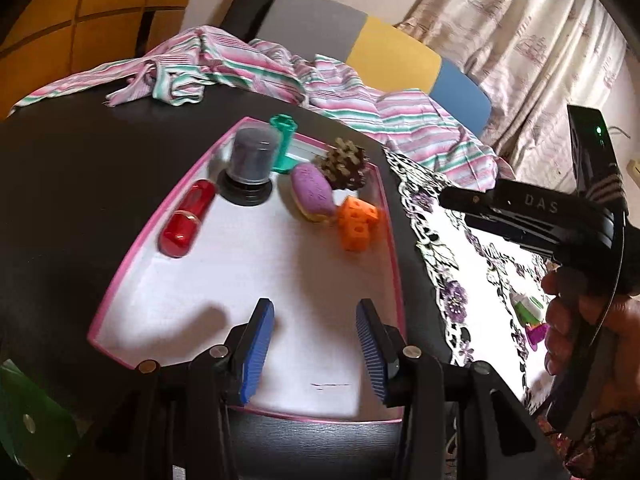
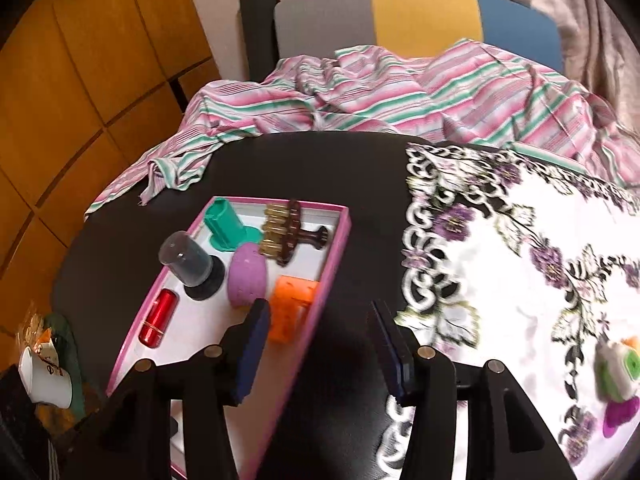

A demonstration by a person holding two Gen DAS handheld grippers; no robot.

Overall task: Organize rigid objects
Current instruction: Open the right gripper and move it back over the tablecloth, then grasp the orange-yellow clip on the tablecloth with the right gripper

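Observation:
A pink-rimmed white tray point(image 1: 256, 280) point(image 2: 338, 240) lies on the black table. In it are a red capsule point(image 1: 186, 220) point(image 2: 158, 318), a dark clear-capped cylinder point(image 1: 250, 164) point(image 2: 192, 266), a teal piece point(image 1: 285, 140) point(image 2: 228, 226), a brown spiky piece point(image 1: 344, 164) point(image 2: 286, 232), a purple oval point(image 1: 314, 192) point(image 2: 246, 276) and an orange holed block point(image 1: 358, 222) point(image 2: 290, 304). My left gripper point(image 1: 314, 356) is open and empty over the tray's near end. My right gripper point(image 2: 324, 352) is open and empty over the tray's right rim. A green-white-purple toy point(image 2: 618, 384) point(image 1: 532, 316) lies on the floral cloth.
A floral white cloth point(image 2: 500, 280) point(image 1: 472, 264) covers the table's right part. A striped pink-green garment point(image 1: 224, 68) point(image 2: 360, 96) lies across the far side. A chair back point(image 2: 420, 20) stands behind. A white cup point(image 2: 44, 380) sits low left.

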